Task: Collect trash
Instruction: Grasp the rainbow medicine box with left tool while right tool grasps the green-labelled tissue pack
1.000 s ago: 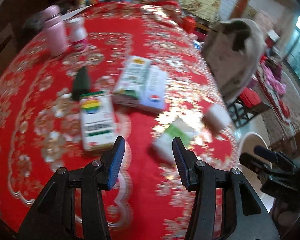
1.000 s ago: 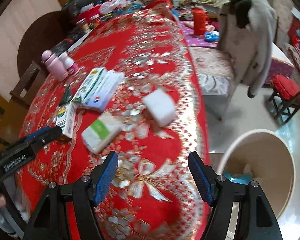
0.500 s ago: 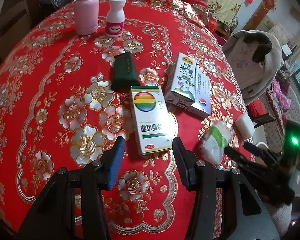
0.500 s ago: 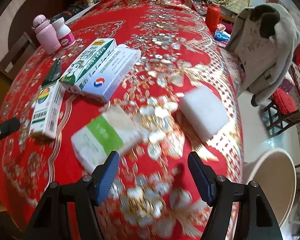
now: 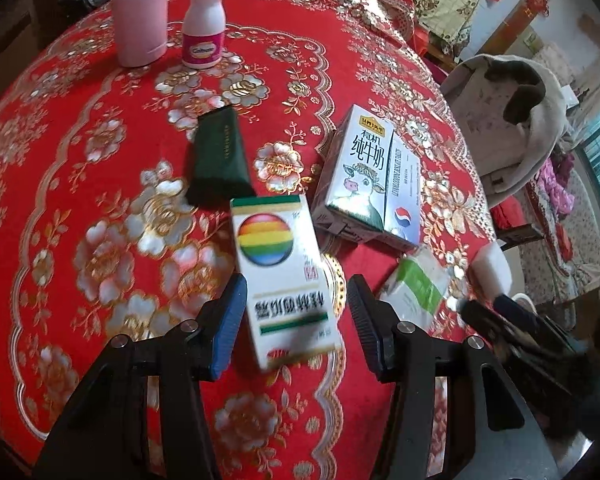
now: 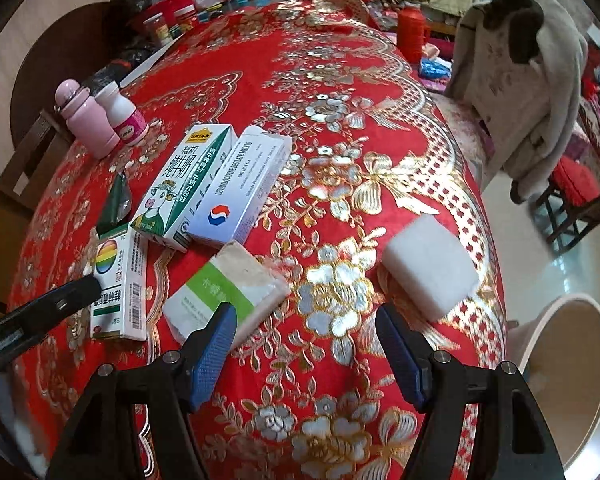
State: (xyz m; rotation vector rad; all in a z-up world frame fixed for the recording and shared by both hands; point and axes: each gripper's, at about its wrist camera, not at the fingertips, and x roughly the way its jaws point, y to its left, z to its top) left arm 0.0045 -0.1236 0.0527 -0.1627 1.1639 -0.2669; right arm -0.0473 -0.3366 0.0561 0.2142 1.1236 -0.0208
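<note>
Lying flat near the front edge of the round table under a red cloth with gold and silver flowers (image 5: 80, 128), a white cardboard box with a rainbow disc (image 5: 284, 276) is straddled by the left gripper (image 5: 296, 316); its jaws are opening, the box is between them, and the blue pads (image 5: 230, 324) are seen clear of the box sides. The right gripper (image 6: 304, 348) is held with its jaws wide and nothing between them, above bare cloth at the table's front edge. Just beyond its left finger a white packet with a green band (image 6: 224, 292) is noted, and towards the right edge a plain white foam block (image 6: 428, 268). Behind these, a green-and-white milk carton (image 6: 180, 188) and a white tablet box with a red-and-blue emblem (image 6: 240, 196) lie side by side, touching. A dark green pouch (image 5: 218, 158) lies further in; a pink flask (image 5: 140, 20) and a white bottle with a pink label (image 5: 204, 28) stand near the far left edge. A cream bin (image 6: 572, 384) stands on the floor off the right edge.
</note>
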